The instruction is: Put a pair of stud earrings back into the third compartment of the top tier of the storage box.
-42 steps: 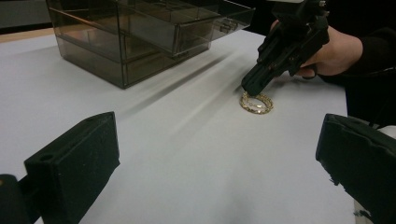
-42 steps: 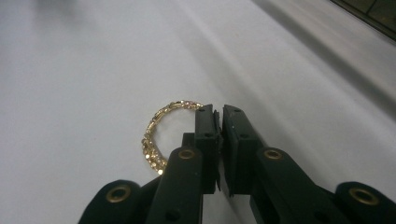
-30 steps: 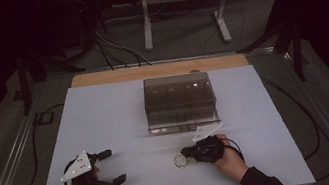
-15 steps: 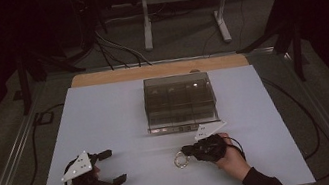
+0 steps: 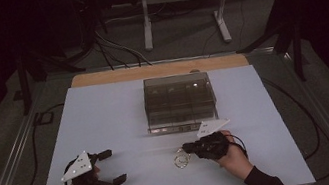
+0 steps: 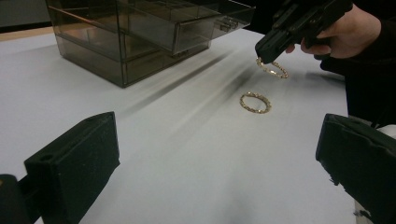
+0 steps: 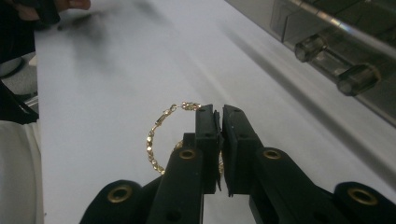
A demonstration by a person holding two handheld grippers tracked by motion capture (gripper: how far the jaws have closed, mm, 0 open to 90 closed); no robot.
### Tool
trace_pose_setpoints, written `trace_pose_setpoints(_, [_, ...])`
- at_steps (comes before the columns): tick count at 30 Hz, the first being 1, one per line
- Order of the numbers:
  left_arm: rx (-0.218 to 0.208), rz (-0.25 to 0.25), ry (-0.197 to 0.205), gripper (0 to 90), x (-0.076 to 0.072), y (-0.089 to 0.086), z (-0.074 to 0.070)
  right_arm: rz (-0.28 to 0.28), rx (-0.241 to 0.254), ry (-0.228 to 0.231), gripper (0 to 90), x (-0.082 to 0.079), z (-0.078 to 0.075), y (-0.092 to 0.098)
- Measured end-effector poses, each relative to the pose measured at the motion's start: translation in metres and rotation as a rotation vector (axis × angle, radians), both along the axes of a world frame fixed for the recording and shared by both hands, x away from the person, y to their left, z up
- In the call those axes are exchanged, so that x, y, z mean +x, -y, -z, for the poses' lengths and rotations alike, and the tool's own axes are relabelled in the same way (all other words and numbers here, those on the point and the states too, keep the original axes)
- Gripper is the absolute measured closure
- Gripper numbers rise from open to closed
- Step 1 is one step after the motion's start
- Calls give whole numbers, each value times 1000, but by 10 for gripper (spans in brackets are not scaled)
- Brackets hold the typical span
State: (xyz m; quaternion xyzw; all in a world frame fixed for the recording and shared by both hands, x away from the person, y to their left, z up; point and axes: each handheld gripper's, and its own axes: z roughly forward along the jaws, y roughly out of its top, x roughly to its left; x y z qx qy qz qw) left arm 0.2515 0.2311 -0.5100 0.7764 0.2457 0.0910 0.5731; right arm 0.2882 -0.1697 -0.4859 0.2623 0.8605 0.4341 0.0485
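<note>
My right gripper (image 5: pixel 185 148) has its jaws pinched shut on a gold chain bracelet (image 6: pixel 272 68), which hangs from the jaw tips just above the table (image 5: pixel 106 117). From the left gripper view, a second gold bracelet (image 6: pixel 255 102) lies flat on the sheet close below and beside the held one. My left gripper (image 5: pixel 113 166) rests near the front left edge with its jaws spread wide and nothing between them.

The work surface is a pale, matte white-blue sheet, bare apart from the jewellery and a smoky clear drawer box (image 5: pixel 179 100) standing at its middle, just beyond my right hand (image 5: pixel 234 159); one drawer stands pulled out a little. A strip of bare wood (image 5: pixel 158 69) shows along the far edge. Around the table the room is dark: grey floor, black cables (image 5: pixel 115 50) trailing across it, and a pale metal stand (image 5: pixel 183 3) behind.
</note>
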Motion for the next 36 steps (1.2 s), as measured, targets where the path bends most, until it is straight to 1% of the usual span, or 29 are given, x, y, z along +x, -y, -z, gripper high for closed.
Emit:
trace_pose_setpoints(8, [-1,0,-1,5,0,0,0,10,13,25,858,0,-11,4])
trace_pose_setpoints(16, [0,0,0,5,0,0,0,43,39,44,858,2,-23,13])
trace_pose_setpoints(21, [0,0,-1,5,0,0,0,61,45,64,858,4,-30,18])
trace_pose_setpoints(31, [2,3,0,5,0,0,0,121,62,95,857,11,-43,30])
trace_pose_setpoints(36, [2,3,1,5,0,0,0,157,86,100,857,15,-48,39])
